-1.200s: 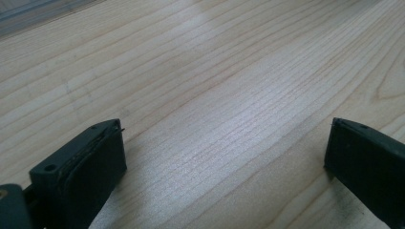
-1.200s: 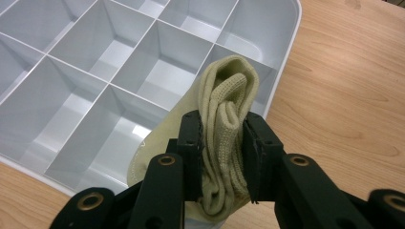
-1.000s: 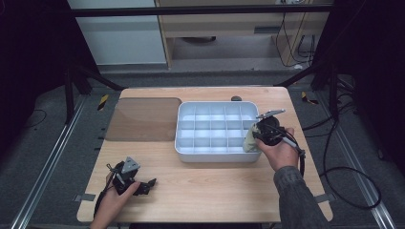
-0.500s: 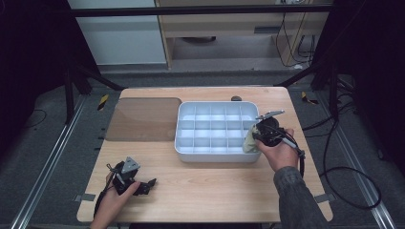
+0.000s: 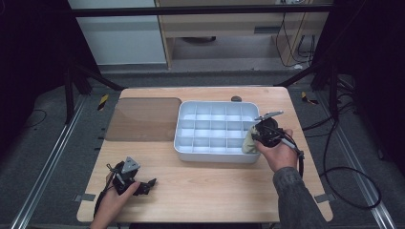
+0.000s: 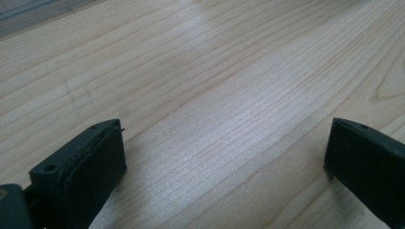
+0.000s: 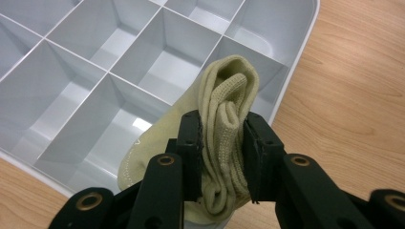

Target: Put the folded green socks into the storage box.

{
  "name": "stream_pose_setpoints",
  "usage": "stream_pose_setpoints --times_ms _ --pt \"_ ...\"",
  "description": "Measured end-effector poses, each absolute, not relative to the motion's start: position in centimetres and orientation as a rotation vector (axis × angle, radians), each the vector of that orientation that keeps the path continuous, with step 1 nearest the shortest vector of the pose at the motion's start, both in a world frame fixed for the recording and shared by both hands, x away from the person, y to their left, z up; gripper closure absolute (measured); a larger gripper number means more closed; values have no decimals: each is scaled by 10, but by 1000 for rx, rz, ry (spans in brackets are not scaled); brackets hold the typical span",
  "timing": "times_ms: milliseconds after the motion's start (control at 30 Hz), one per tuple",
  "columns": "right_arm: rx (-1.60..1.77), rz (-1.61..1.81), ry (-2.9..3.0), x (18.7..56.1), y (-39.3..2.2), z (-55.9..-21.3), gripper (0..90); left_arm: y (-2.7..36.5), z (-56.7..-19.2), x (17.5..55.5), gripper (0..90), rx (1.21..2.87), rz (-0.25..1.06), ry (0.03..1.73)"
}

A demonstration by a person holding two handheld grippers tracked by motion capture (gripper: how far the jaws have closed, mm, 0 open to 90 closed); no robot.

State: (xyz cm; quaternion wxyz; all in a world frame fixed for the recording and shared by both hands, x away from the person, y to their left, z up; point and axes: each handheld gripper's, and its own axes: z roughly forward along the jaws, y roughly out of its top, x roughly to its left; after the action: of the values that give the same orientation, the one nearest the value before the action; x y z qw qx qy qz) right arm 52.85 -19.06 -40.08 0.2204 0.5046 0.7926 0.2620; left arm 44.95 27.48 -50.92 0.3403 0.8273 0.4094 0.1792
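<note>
**Rolled sock held over the tray's near right corner**

High view: the white divided tray (image 5: 217, 131) sits at the table's centre, with a brown mat (image 5: 143, 119) touching it at 9 o'clock. The right gripper (image 5: 258, 136) hangs at the tray's 4 o'clock corner, pinching a pale yellow sock (image 5: 249, 143) that shows as a small bundle at the tray's right wall. The left gripper (image 5: 145, 183) rests low on the table (image 5: 215, 186) at 7 o'clock from the tray, well apart from it, so the right hand is plainly the nearer one. From here I cannot tell whether the sock is above a compartment or above the rim.

Left gripper view: the left gripper (image 6: 224, 143) has its jaws spread wide, with bare wood grain of the table (image 6: 215, 71) between them and nothing held.

Right gripper view: this settles what the high view leaves open. The right gripper (image 7: 222, 157) is pressed onto the sock (image 7: 229, 119), whose folded roll runs lengthwise from 6 to 12 o'clock, straight out beyond the jaw tips. Its free end lies over the tray (image 7: 95, 71), across the corner compartment beside the outer wall, with table wood at 3 o'clock. The coming move looks like a lowering into that compartment; the roll's long axis lines up roughly with the cell, which lies directly beyond the jaws.
</note>
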Motion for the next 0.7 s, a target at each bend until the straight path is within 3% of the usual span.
stream_pose_setpoints --times_ms 700 --pt "1382 703 2202 530 -187 -403 709 275 -509 450 0 2153 466 1065"
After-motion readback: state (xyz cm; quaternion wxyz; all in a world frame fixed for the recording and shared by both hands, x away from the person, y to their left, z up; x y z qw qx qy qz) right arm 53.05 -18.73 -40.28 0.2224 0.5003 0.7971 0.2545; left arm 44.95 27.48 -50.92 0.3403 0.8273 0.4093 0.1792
